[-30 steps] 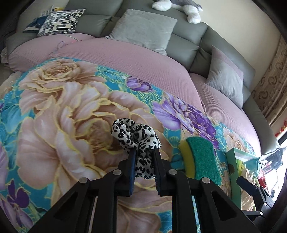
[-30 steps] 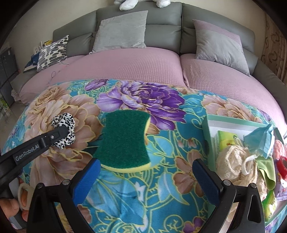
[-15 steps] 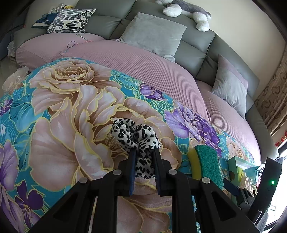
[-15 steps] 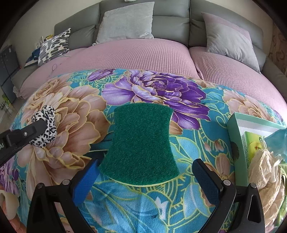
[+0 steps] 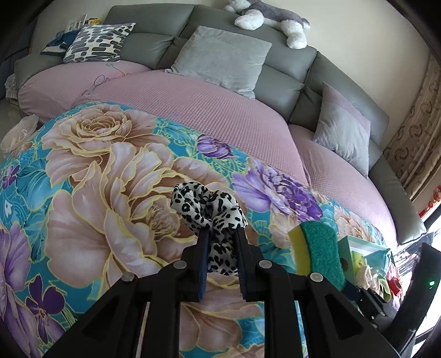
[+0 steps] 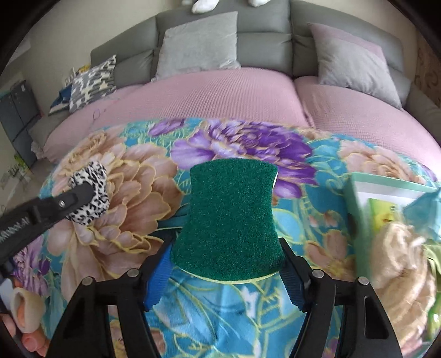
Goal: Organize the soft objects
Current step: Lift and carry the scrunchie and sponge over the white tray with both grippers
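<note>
My left gripper (image 5: 221,242) is shut on a black-and-white leopard-print scrunchie (image 5: 209,209) and holds it above the floral blanket (image 5: 104,192). The scrunchie also shows at the left of the right wrist view (image 6: 89,187). My right gripper (image 6: 226,264) has closed on a green-and-yellow scouring sponge (image 6: 230,220), its blue pads touching the sponge's two sides. The sponge shows lifted in the left wrist view (image 5: 321,250).
A light green box (image 6: 355,209) at the right holds a cream mesh puff (image 6: 402,256), a blue face mask (image 6: 424,206) and other soft items. Behind lie a pink-covered grey sofa (image 5: 220,110), grey cushions (image 5: 220,57) and a plush toy (image 5: 270,19).
My right gripper moved forward over the sponge and closed on its sides. My left gripper rose a little and swung left, still holding the scrunchie.
</note>
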Tool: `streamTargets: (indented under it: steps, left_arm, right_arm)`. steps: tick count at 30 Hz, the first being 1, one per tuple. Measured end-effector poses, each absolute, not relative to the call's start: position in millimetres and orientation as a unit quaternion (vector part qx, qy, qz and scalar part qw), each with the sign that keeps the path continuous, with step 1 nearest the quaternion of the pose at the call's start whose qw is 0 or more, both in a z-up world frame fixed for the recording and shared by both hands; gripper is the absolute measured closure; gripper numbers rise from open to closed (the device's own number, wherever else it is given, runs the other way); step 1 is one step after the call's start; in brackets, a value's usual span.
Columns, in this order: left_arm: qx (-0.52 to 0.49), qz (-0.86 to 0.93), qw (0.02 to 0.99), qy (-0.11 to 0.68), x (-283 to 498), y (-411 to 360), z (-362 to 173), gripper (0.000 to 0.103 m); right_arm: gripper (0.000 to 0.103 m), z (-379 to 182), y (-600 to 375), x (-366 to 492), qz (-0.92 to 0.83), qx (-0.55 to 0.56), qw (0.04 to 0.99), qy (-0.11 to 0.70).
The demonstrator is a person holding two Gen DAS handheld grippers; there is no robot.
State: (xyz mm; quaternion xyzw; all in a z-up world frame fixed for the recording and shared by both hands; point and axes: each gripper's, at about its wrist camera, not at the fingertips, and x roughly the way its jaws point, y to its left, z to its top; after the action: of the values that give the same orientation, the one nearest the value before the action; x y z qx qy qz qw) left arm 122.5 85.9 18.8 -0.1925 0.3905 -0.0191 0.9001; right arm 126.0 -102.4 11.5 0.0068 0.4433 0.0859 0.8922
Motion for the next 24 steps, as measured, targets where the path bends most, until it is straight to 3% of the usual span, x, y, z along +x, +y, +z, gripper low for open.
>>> streamTargets:
  steps: [12,24]
  left_arm:
    - [-0.128,-0.099,0.914,0.371,94.5,-0.1,53.4,0.084]
    - [-0.051,-0.165,0.919,0.355,80.3,-99.6,75.5,0.084]
  right_arm:
    - [0.029,73.9,-195.0,55.5,-0.012,0.046,0.922,0.384]
    - [0.029,82.1,-291.6,28.2,-0.075,0.093,0.929,0.349]
